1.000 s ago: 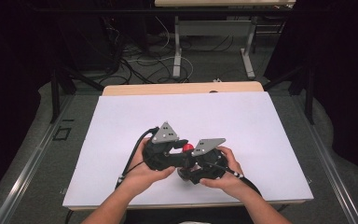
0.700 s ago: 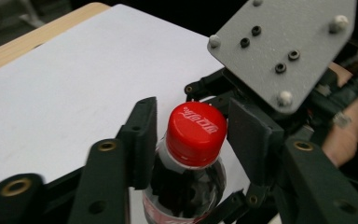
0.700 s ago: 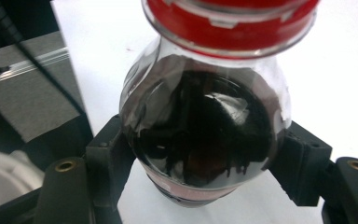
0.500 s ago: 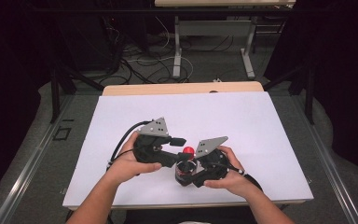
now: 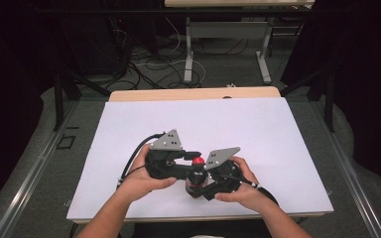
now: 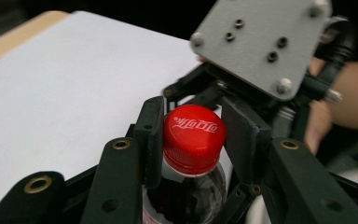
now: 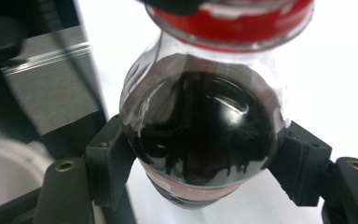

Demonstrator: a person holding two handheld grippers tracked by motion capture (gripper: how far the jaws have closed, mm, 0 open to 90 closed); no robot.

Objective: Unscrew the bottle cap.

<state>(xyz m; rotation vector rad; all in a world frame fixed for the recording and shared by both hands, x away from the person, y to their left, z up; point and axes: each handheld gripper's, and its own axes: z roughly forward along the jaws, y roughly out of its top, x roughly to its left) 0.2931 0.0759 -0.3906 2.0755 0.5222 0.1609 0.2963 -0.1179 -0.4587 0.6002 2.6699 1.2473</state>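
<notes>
Bottle [image 7: 200, 135] stood upright near the table's [image 5: 278, 129] front edge, right gripper [image 7: 200, 158] clamped on its body. Left gripper [image 6: 192, 135] sat closed on the red cap [image 6: 193, 137], jaws having just opened and reclosed, bottle's long axis vertical between both.

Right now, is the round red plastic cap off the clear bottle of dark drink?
No, the round red plastic cap sits on the clear bottle of dark drink, between the left gripper's jaws.

Left gripper [image 6: 193, 135] jaws either side of red cap [image 6: 193, 140] on dark-drink bottle [image 6: 186, 196]; left pad touching cap, right pad just beside. Grey plate of right gripper [image 6: 261, 42] just behind. White tabletop [image 6: 60, 88] beneath.
</notes>
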